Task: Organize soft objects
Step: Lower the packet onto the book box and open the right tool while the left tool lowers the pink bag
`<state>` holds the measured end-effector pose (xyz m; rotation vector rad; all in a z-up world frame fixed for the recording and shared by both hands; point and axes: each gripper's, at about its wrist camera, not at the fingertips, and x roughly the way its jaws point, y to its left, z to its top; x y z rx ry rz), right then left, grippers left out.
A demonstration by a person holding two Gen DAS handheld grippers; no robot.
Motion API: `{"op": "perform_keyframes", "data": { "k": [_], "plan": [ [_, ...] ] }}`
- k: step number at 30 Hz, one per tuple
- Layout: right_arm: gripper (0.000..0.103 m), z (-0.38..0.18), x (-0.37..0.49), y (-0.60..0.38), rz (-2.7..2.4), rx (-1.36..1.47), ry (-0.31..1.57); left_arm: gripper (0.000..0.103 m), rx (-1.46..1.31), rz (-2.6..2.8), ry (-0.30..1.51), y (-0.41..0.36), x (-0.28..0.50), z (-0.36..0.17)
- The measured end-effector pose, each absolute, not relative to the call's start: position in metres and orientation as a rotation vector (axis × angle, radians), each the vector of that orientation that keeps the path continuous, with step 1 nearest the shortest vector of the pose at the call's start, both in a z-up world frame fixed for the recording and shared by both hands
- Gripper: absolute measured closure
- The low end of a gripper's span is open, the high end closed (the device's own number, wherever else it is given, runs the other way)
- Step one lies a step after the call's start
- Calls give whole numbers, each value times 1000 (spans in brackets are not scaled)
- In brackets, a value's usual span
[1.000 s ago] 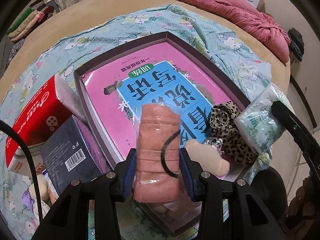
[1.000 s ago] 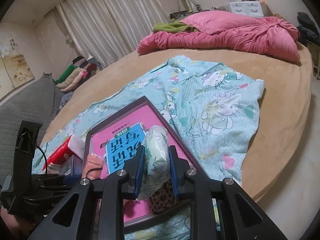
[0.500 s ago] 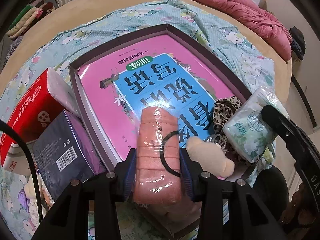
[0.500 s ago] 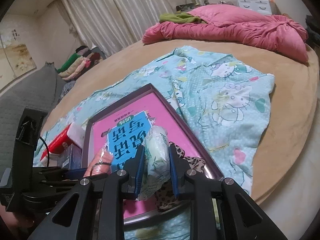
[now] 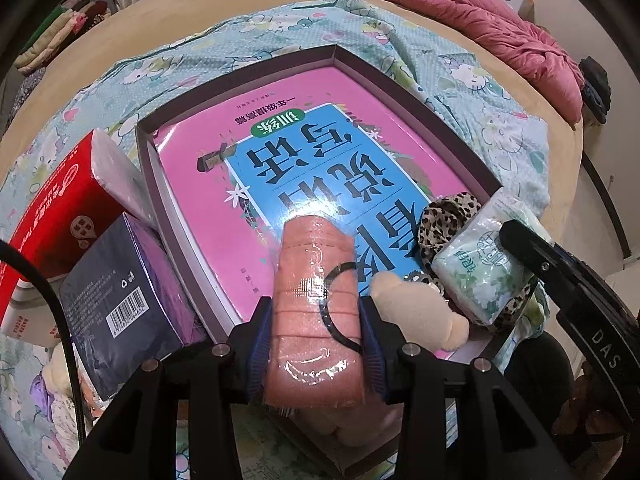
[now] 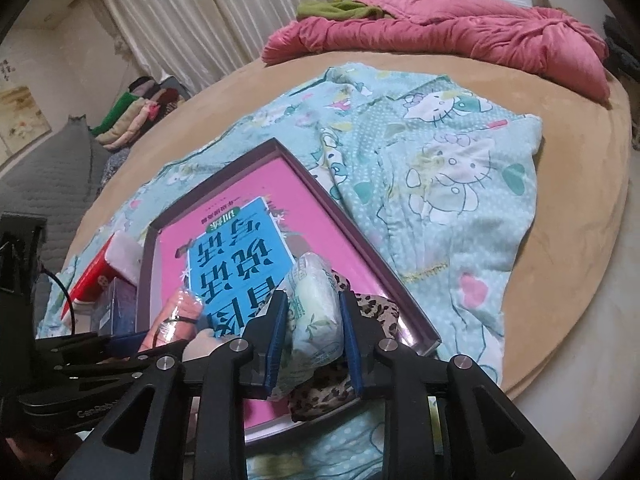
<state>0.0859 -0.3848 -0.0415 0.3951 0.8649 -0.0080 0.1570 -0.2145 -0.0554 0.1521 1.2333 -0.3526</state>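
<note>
My left gripper (image 5: 316,308) is shut on a pink cloth roll (image 5: 312,280) in clear wrap with a black hair tie around it. The roll hangs over the near end of a purple-rimmed box (image 5: 420,96) that holds a pink and blue book (image 5: 320,160). My right gripper (image 6: 313,300) has a green-white tissue pack (image 6: 314,316) between its blue pads; its jaws are opening while the pads still touch the pack. The pack sits on a leopard-print cloth (image 6: 376,304) in the box's near right corner. A beige plush piece (image 5: 416,312) lies between roll and pack.
A red tissue box (image 5: 60,216) and a dark blue carton (image 5: 120,300) stand against the box's left side. Everything rests on a Hello Kitty sheet (image 6: 440,160) over a round tan bed. A pink duvet (image 6: 460,28) is heaped at the far edge.
My right gripper has come down with the tissue pack onto the leopard-print cloth, and its jaws stand a little wider. The left gripper keeps still with the pink roll.
</note>
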Motion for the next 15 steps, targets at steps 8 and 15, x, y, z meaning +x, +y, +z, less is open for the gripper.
{"op": "perform_keyframes", "data": {
  "k": [8,15],
  "plan": [
    [64,-39,84,-386,-35,396,844,61,135,-353,1229,-212,157,-52],
    [49,-30,78,-387,-54,389,788,56,124,-356,1234,-210,156,-51]
  ]
}}
